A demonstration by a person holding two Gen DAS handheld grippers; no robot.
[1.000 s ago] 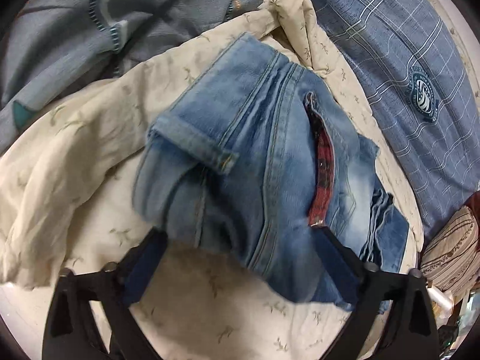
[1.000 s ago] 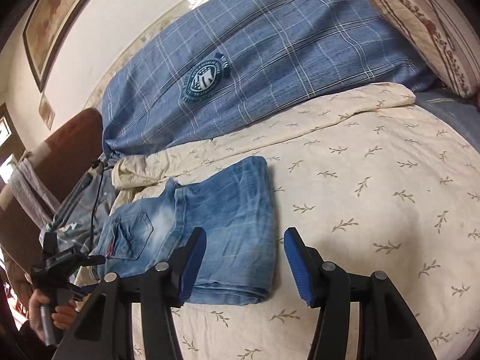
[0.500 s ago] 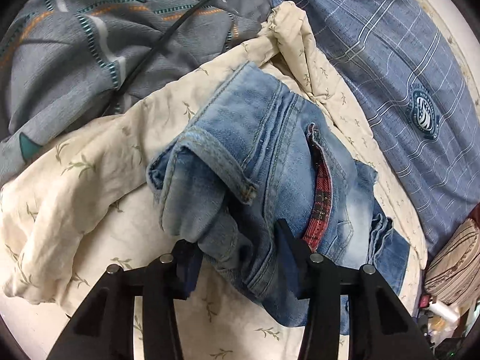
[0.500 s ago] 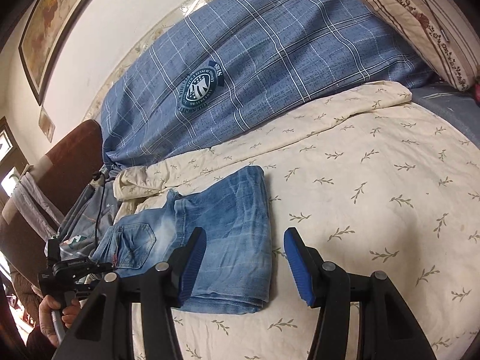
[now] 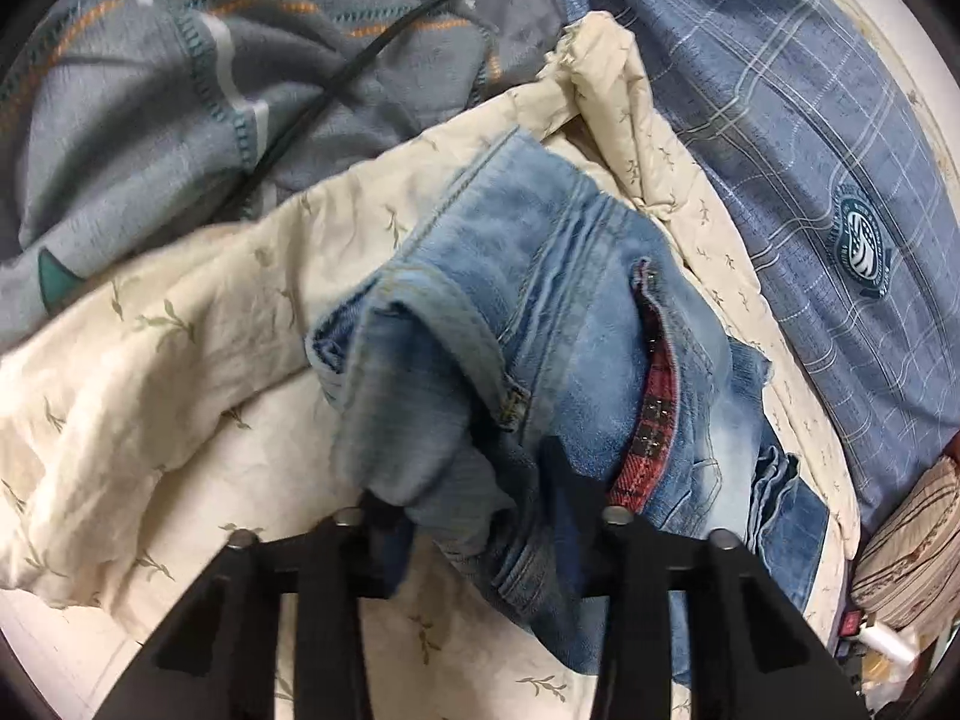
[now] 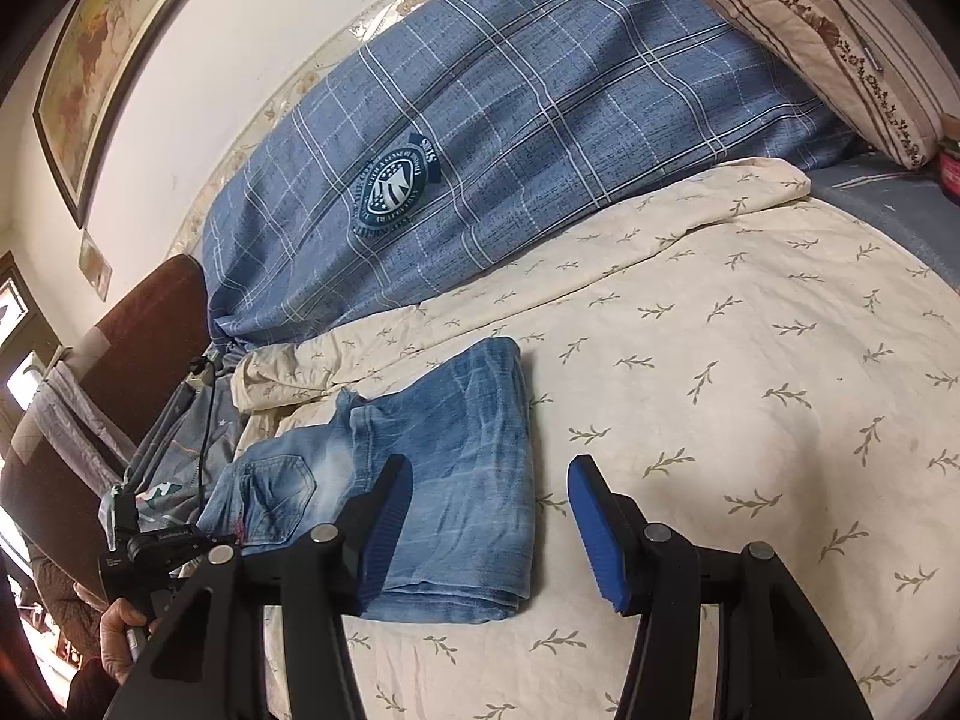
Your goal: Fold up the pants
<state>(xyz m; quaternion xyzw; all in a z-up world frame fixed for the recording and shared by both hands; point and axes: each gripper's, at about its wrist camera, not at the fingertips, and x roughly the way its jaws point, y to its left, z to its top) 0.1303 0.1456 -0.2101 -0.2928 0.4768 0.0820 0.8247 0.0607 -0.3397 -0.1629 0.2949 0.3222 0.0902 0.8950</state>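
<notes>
Light blue jeans (image 5: 570,300) lie folded on a cream leaf-print sheet (image 5: 180,360), a red plaid lining showing at one pocket. My left gripper (image 5: 474,504) has its jaws closing on a bunched fold of denim at the waist end, and both pads press into it. In the right wrist view the jeans (image 6: 462,462) stretch from the waist at the left to the folded leg end. My right gripper (image 6: 489,516) hovers open over that leg end with nothing between its fingers. The left gripper (image 6: 162,546) also appears there, in a person's hand (image 6: 120,630).
A blue plaid duvet (image 6: 540,120) is heaped along the wall side. A grey patterned blanket (image 5: 150,90) with a black cable (image 5: 360,60) lies beyond the waist end. A striped pillow (image 6: 828,30) sits at the far right, and a brown headboard (image 6: 150,324) at the left.
The left jaws have come together from wide apart onto the waist end, which now bunches up between them. The right gripper has stayed open over the leg end.
</notes>
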